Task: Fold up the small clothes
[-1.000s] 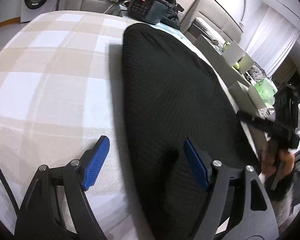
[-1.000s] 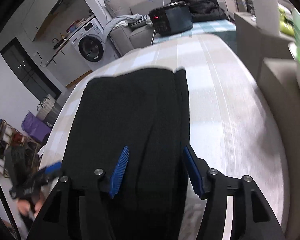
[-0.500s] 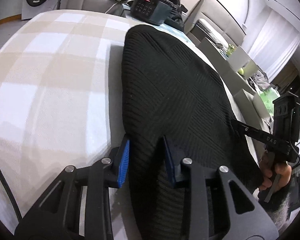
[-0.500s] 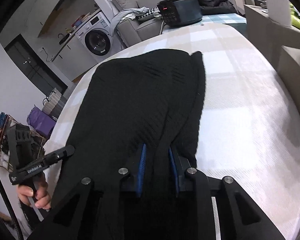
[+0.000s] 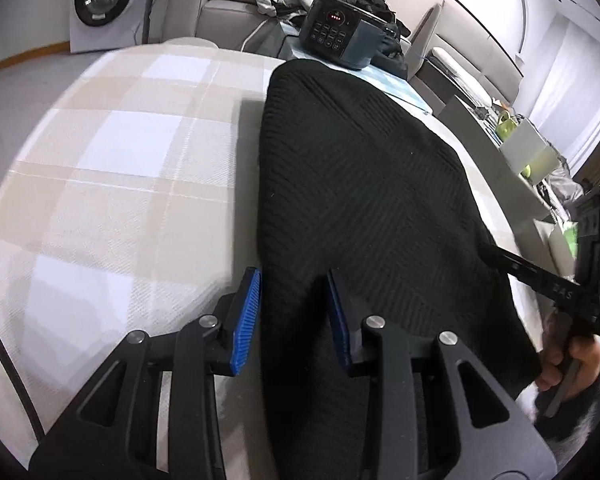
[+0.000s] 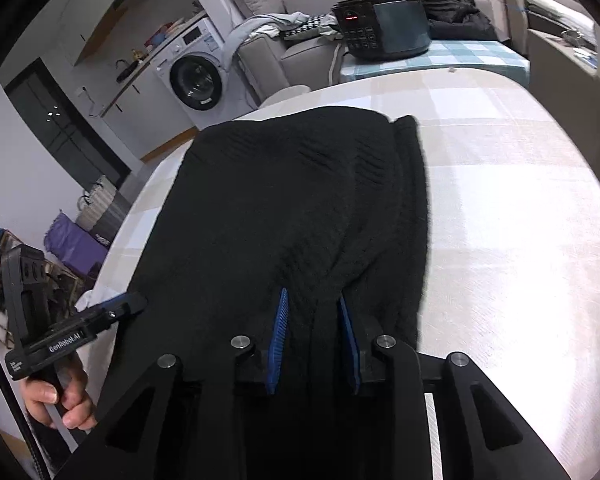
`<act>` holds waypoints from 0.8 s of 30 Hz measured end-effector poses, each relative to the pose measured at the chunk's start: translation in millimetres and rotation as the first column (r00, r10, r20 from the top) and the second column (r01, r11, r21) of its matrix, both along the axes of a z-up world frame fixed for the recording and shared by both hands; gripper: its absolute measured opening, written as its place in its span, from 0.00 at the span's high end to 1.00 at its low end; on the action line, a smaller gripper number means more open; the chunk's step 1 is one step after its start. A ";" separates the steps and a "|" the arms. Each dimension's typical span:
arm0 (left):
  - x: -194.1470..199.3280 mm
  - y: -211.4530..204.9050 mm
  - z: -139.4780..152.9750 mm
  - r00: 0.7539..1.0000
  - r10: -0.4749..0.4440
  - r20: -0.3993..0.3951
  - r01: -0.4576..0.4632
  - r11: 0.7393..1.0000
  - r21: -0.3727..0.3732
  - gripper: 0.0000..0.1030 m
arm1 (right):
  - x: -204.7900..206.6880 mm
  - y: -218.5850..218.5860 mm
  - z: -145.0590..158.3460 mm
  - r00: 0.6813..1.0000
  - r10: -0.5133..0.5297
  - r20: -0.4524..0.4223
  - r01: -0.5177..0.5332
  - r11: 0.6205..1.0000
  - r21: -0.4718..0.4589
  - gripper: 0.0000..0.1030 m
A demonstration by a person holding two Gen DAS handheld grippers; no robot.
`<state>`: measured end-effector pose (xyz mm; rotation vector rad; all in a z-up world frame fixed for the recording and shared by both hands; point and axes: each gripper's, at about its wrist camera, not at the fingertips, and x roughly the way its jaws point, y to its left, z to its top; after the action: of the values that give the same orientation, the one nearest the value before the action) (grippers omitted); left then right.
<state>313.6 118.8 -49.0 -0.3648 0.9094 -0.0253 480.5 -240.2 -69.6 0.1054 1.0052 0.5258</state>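
I had both tongs pinched on the near edge of the black knit garment (image 5: 360,184) spread on the checked surface (image 5: 120,152): left tongs (image 5: 294,312) and right tongs (image 6: 314,340). Uneven lifting could have skewed the fold, or the thick knit slipped free.

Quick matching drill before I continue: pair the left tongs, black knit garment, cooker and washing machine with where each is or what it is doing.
Things:
1. left tongs
2. black knit garment
3. cooker
4. washing machine

Descriptions:
A. on the blue-checked cloth behind the table
B. gripping the garment's near edge
C. on the floor against the far wall
D. spread on the beige plaid tablecloth

Pairs: 1-B, 2-D, 3-A, 4-C
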 end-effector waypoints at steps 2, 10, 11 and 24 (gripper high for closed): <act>-14.7 -0.7 2.6 1.000 -0.001 0.010 0.001 1.000 0.009 0.72 | -18.0 -10.0 6.3 0.999 0.002 0.036 0.001 0.998 -0.063 0.66; -74.1 -16.3 1.8 0.999 -0.039 0.011 0.039 0.999 0.007 0.68 | -87.4 -35.4 13.5 0.996 0.087 -0.011 -0.085 0.991 0.106 0.62; -78.4 -18.5 1.6 0.999 -0.044 0.008 0.044 0.999 0.011 0.68 | -92.5 -35.8 12.4 0.994 0.103 -0.021 -0.099 0.984 0.147 0.62; -130.6 -28.5 -7.6 0.998 -0.050 0.025 0.048 0.997 0.065 0.59 | -129.5 -38.6 -8.6 0.996 0.091 -0.006 -0.091 0.994 0.054 0.74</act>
<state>183.0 90.2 -56.6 -0.2812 0.8908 -0.0453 351.0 -278.8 -78.2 0.1103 1.0078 0.6365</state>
